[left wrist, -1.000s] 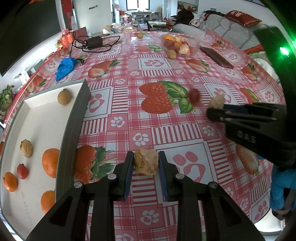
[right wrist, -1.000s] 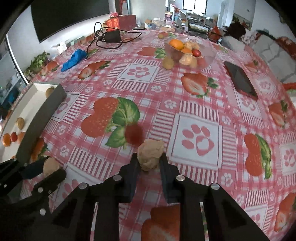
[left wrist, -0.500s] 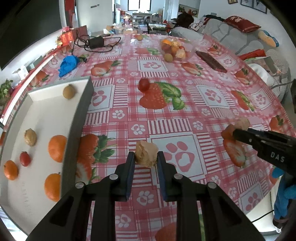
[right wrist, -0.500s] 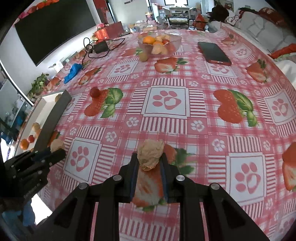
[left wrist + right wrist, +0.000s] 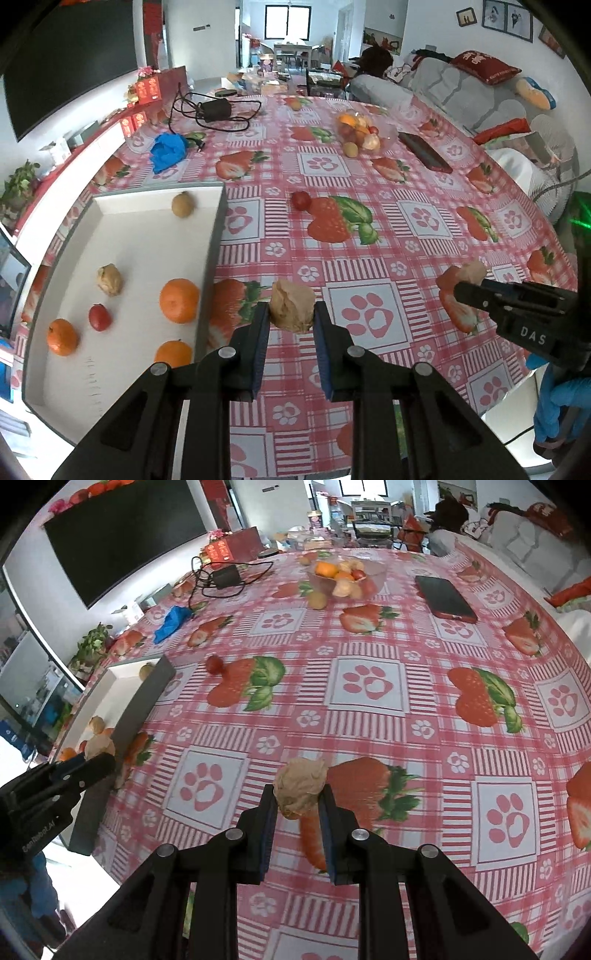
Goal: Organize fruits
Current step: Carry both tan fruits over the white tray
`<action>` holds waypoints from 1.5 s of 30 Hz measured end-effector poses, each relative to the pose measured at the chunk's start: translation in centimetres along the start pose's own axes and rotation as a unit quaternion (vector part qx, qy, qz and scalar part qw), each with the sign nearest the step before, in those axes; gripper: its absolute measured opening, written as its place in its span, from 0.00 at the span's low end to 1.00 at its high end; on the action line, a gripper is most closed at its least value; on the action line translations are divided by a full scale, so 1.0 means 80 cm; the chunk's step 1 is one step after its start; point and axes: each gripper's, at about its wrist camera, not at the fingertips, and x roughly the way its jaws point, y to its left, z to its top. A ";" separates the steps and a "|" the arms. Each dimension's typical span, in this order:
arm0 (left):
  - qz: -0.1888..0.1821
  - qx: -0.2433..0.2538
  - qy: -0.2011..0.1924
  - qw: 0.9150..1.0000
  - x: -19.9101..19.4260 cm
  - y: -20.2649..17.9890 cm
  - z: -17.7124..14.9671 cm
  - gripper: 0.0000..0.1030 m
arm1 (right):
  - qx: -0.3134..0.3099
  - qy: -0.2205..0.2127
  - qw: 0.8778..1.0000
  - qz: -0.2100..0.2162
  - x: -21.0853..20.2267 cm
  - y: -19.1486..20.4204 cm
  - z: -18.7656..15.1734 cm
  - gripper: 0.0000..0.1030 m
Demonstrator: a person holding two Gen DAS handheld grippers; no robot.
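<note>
Both tools had lifted higher above the worktop (image 5: 424,221), left tool (image 5: 291,325) still clamped on a husked fruit (image 5: 291,310), right tool (image 5: 297,812) gripping another papery fruit (image 5: 301,786), only the left view showed the tray (image 5: 216,236) floor's oranges (image 5: 179,301)

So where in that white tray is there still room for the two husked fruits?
In the white tray, bare floor lies between the brown fruit at the far end and the nearest orange. The near-left corner is crowded with oranges, a red fruit and a husked fruit.

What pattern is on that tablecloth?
The tablecloth is red-and-white check printed with strawberries and paw prints; the right wrist view shows it best.
</note>
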 end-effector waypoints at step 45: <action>0.043 -0.115 -0.036 0.992 -0.039 0.173 -0.025 0.25 | -0.142 0.022 0.989 0.029 0.030 0.212 0.031 0.23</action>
